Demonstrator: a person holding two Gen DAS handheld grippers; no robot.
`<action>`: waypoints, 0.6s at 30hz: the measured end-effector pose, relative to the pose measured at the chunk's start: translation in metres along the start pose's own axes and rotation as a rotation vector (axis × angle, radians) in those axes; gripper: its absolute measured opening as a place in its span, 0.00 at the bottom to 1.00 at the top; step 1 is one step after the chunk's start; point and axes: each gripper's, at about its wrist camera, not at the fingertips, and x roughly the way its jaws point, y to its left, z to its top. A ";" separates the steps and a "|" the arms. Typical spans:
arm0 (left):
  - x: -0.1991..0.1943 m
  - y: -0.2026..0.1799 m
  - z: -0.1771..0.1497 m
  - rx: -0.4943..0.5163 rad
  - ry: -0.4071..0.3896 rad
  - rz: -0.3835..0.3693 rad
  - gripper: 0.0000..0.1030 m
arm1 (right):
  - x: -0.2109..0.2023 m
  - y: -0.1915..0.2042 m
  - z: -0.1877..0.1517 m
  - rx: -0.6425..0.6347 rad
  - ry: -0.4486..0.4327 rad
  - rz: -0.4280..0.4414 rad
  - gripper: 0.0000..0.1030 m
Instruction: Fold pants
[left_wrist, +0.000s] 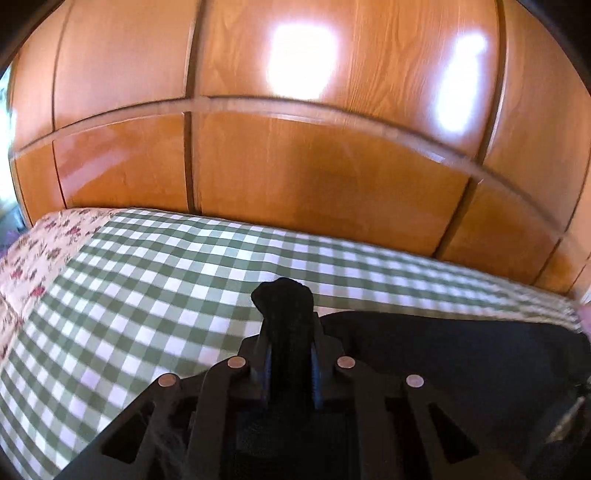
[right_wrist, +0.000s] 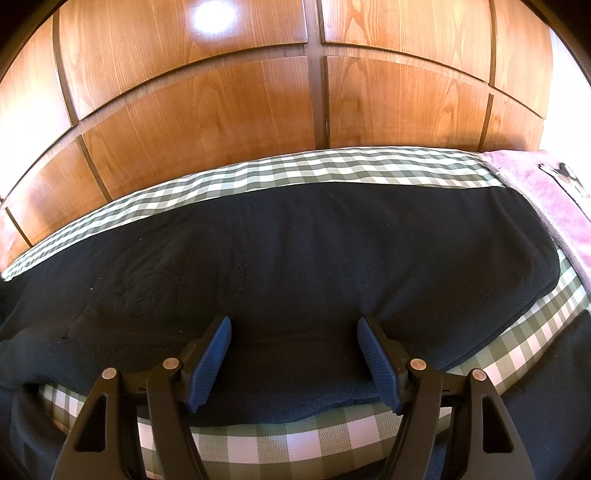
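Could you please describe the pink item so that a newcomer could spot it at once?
Start at the wooden wardrobe, then drop to the checked bedcover. At its right end, beside the dark pants, lies the pink cloth, the only pink, fuzzy thing there.

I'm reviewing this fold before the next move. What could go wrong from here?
The left gripper pinches only a small bunch of the black pants, so the cloth may slip out when pulled. The right gripper is open and holds nothing, so a one-sided pull could skew the fold toward the pink cloth.
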 end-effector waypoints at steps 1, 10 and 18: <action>-0.007 0.000 -0.002 -0.009 -0.007 -0.017 0.14 | 0.000 0.000 0.000 0.000 0.000 0.000 0.69; -0.076 -0.003 -0.038 0.004 -0.075 -0.114 0.14 | 0.000 0.000 0.000 -0.004 0.001 -0.005 0.69; -0.104 0.027 -0.077 -0.238 -0.087 -0.259 0.14 | 0.000 0.003 0.000 -0.014 0.001 -0.025 0.70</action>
